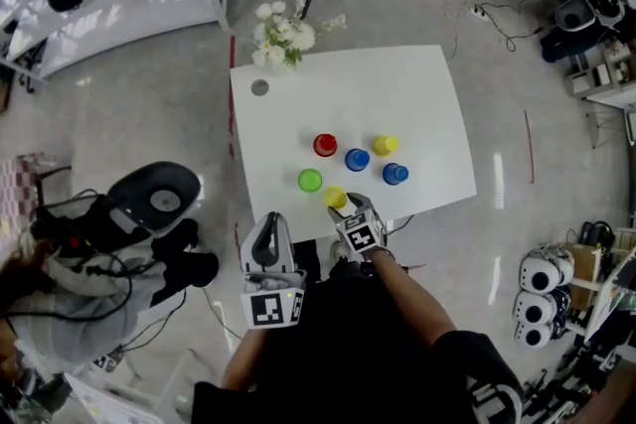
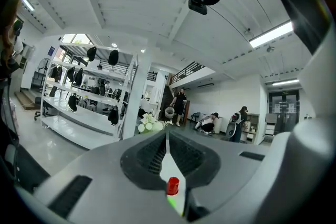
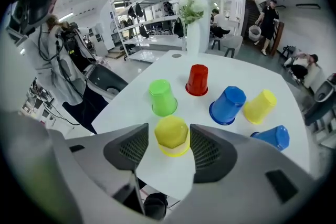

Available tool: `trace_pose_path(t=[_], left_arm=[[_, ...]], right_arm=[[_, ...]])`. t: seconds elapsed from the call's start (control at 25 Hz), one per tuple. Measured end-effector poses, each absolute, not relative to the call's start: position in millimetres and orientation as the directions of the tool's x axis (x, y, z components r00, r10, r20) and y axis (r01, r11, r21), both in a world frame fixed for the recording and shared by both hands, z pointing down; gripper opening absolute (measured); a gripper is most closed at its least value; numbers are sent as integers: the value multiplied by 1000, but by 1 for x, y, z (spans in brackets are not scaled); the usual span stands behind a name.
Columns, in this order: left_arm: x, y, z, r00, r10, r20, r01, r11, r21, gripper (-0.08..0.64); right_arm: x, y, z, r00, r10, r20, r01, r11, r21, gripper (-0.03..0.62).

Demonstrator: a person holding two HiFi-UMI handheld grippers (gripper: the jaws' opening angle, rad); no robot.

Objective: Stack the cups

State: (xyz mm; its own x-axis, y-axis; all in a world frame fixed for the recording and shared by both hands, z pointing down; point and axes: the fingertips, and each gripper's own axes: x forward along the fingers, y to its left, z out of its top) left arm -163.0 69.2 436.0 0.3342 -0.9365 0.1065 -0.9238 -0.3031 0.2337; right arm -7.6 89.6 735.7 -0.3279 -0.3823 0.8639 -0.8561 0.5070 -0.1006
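The left claw (image 2: 167, 136) is held off the table (image 1: 417, 94), at its near side. Its jaws are clenched together with nothing between them, so it takes no part at this moment.

On the table six cups stand mouth-down, each one alone; nothing is stacked yet. From the left come the green cup (image 1: 310, 180), the red cup (image 1: 325, 145), then the near yellow cup (image 3: 171, 131), close to the front edge of the table.

The right claw (image 3: 168, 139) is released, with one jaw on each side of this near yellow cup. The pads are just beside its walls but do not press on them. Further right stand two blue cups (image 1: 357, 159) and the far yellow cup (image 1: 386, 145).

The step in hand seems to be the grasp of the near yellow cup. To do it well, I would keep the cup in the middle between the jaws and close them gently. The cup looks light and narrows toward its top, so a hard or one-sided squeeze may push it out, or over the edge. Then I would lift it straight up and lower it, well centred, over a neighbour; the green cup is the nearest. The left claw could steady that one.
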Motion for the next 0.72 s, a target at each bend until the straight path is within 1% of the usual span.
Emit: trace_pose_path(t=[0.04,0.08,0.12,0.28,0.48,0.72], left_arm=[[-164,67,436,337,-935,108,-922,-304,240,23],[-166,65,437,340,-934,111,-920,-306,243,23],[-168,62,438,344,-932,114,-919,-310,244,23],[-181,55,439,353,-928,118,-917,-318,242,23],[-190,49,441,372,-920,120,-906,-333,260,23],[-197,30,458,396,-914,88,-896,-364,254,23]], right_arm=[[-7,88,738,-321,-376,869,-857,506,-97,259],[-7,86,740,-315,-372,873,-857,506,-94,232],[-8,82,740,-312,-371,874,-857,507,-91,225],[-12,71,727,-312,-403,860,-866,493,-82,224],[-5,57,719,-268,-425,864,-881,472,-41,222],[2,32,743,-238,-417,877,-878,478,-11,222]])
